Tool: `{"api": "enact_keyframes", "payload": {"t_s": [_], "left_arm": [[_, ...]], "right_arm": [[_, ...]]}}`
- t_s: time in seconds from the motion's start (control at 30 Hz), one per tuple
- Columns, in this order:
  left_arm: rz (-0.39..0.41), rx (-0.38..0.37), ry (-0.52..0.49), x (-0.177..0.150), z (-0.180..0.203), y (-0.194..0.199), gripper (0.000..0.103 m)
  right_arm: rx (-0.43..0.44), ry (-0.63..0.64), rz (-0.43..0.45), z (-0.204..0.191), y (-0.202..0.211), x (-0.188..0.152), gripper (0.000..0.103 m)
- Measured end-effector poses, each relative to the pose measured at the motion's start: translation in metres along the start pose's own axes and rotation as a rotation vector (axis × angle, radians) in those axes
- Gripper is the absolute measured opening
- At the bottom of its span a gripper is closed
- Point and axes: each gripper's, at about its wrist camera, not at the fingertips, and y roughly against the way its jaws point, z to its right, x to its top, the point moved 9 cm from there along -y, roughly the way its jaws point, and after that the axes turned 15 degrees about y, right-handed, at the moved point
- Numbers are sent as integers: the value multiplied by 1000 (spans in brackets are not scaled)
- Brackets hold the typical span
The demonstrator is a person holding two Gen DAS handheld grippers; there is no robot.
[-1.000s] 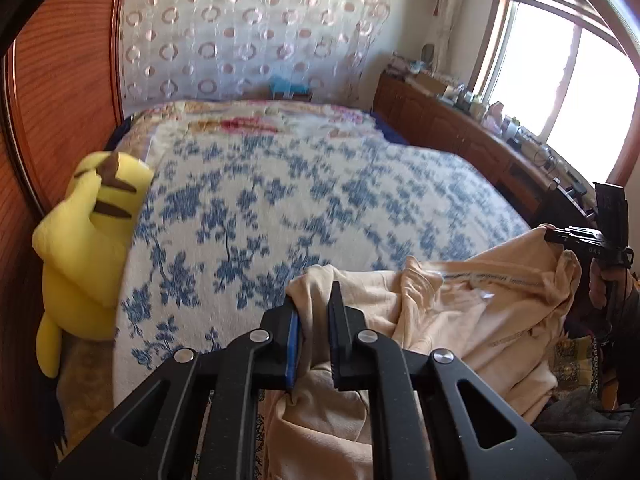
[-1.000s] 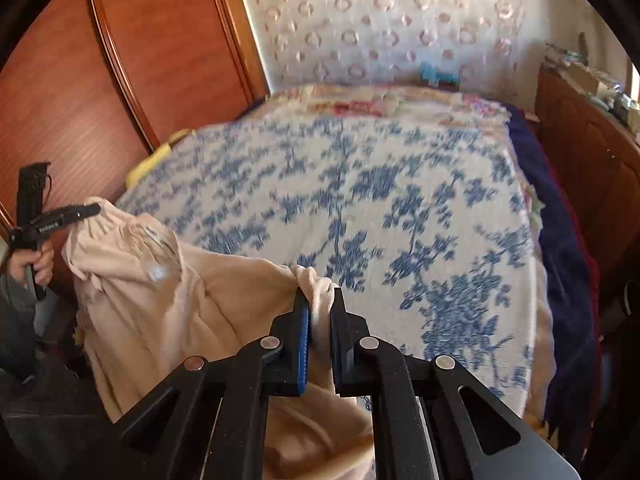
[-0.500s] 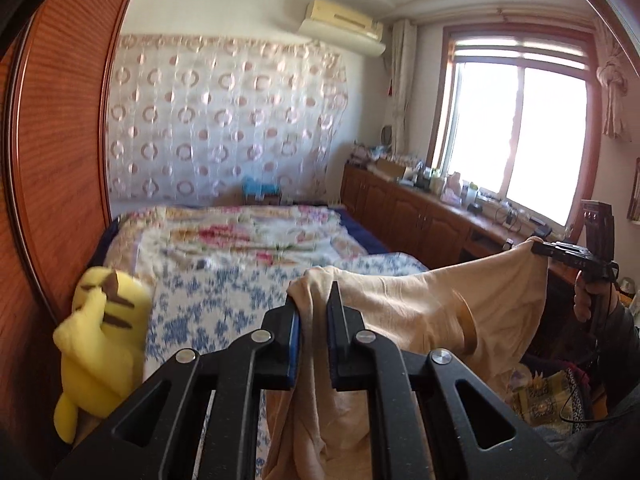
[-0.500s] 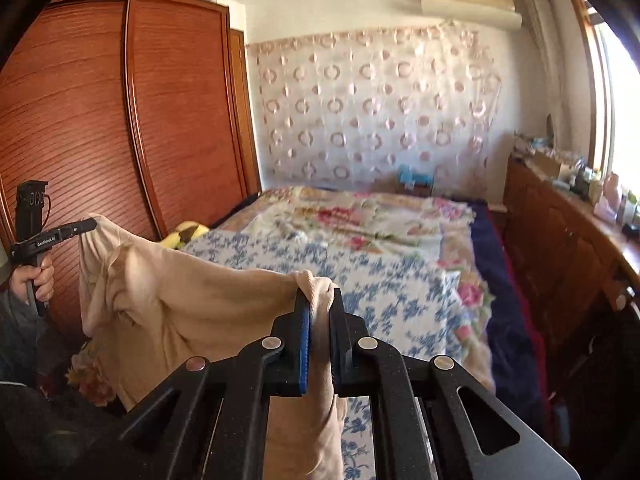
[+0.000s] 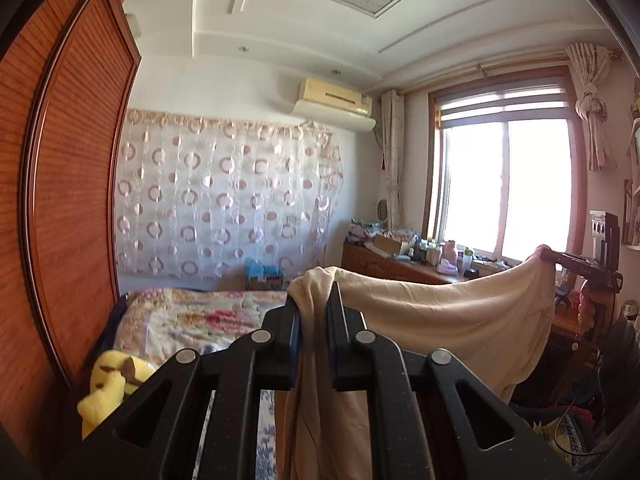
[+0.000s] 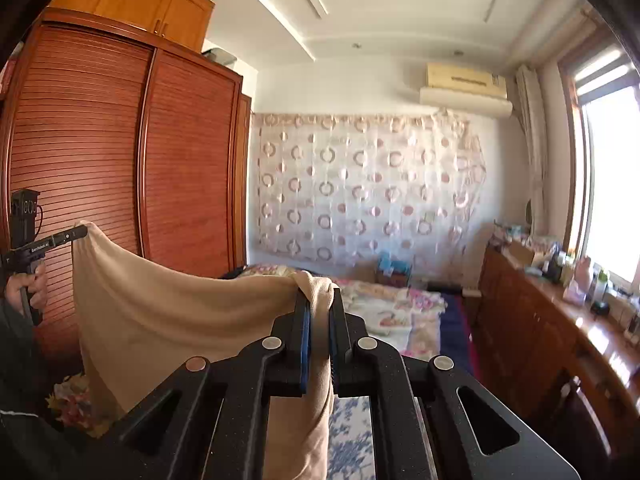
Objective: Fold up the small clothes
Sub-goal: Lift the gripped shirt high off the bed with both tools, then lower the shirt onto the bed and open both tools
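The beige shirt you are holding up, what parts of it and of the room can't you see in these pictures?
- beige shirt: its bottom is cut off by the lower edge in both views and hidden behind the left gripper and right gripper; its type cannot be told.
- bed: the near part is hidden by the shirt and grippers.
- yellow plush toy: partly behind the left gripper.
- Counter items: too small to name.

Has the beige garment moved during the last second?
Yes. The beige garment, shut in both the left gripper and right gripper, rose off the bed.
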Motion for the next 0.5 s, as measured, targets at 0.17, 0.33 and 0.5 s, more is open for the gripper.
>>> {"api": "enact_keyframes", "payload": {"t_s": [0.17, 0.33, 0.5], "left_arm": [[60, 20, -10, 47, -2, -13, 12], [39, 94, -16, 61, -22, -58, 12], [-48, 212, -37, 27, -63, -127, 12]], "right_arm": [[-63, 65, 33, 6, -7, 34, 7], [-85, 107, -54, 2, -86, 25, 7], [-83, 115, -210, -1, -184, -3, 7]]}}
